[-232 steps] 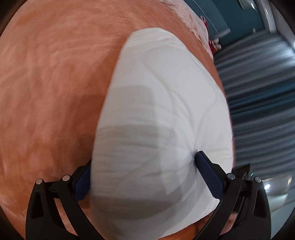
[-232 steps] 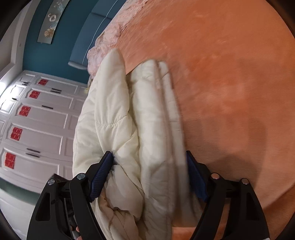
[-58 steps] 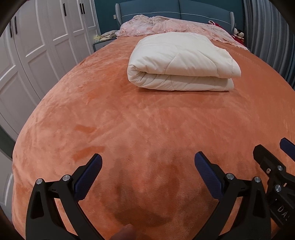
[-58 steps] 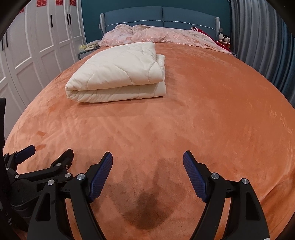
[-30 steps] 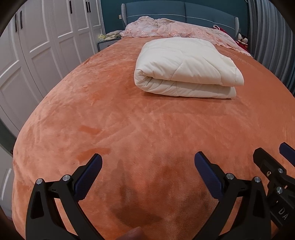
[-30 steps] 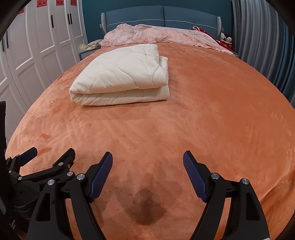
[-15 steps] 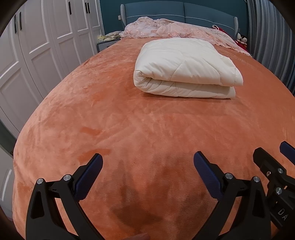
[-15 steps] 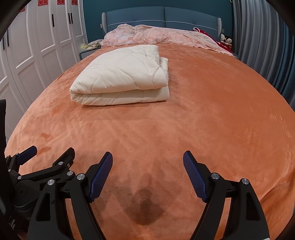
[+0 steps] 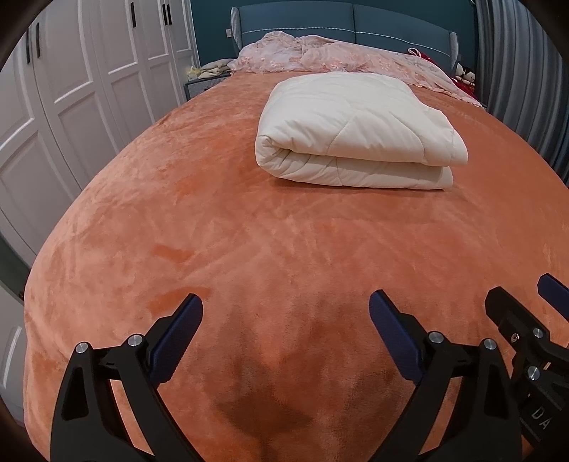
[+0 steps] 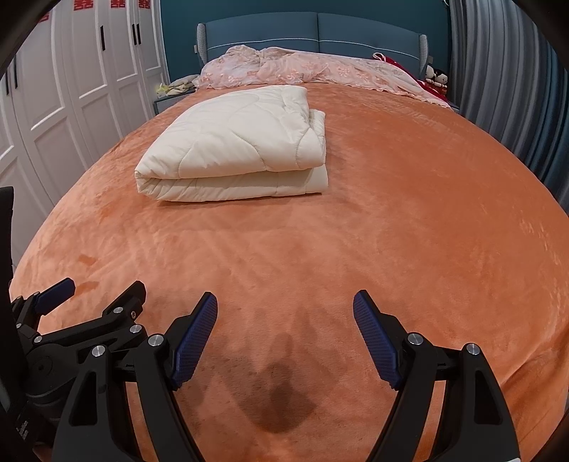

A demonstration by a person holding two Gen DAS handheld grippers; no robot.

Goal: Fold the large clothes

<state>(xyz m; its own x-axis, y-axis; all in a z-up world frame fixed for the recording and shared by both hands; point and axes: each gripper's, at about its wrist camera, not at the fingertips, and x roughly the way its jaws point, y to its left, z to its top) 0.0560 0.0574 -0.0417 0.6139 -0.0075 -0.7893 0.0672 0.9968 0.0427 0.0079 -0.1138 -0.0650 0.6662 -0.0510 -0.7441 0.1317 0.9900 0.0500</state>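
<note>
A cream quilt (image 9: 355, 131) lies folded in a thick rectangle on the far half of the orange bed cover (image 9: 249, 231); the right wrist view shows the quilt (image 10: 234, 142) left of centre. My left gripper (image 9: 284, 302) hovers over the bare cover at the foot of the bed, well short of the quilt. Its jaws are closing slightly and nothing is between them. My right gripper (image 10: 285, 300) hangs beside it, open and empty. Each view catches the other gripper at its edge: the right gripper (image 9: 515, 320) and the left gripper (image 10: 89, 302).
A pink lace spread (image 10: 302, 67) is bunched against the blue headboard (image 10: 313, 32). White wardrobe doors (image 9: 71, 106) line the left side, and grey curtains (image 10: 505, 78) hang on the right. Plush toys (image 10: 437, 78) sit at the far right corner, and a nightstand (image 10: 167, 96) stands at the far left.
Several seconds ago both grippers were shut on the quilt; it now lies released and folded, with both grippers drawn back to the foot of the bed. The left jaws have narrowed slightly.
</note>
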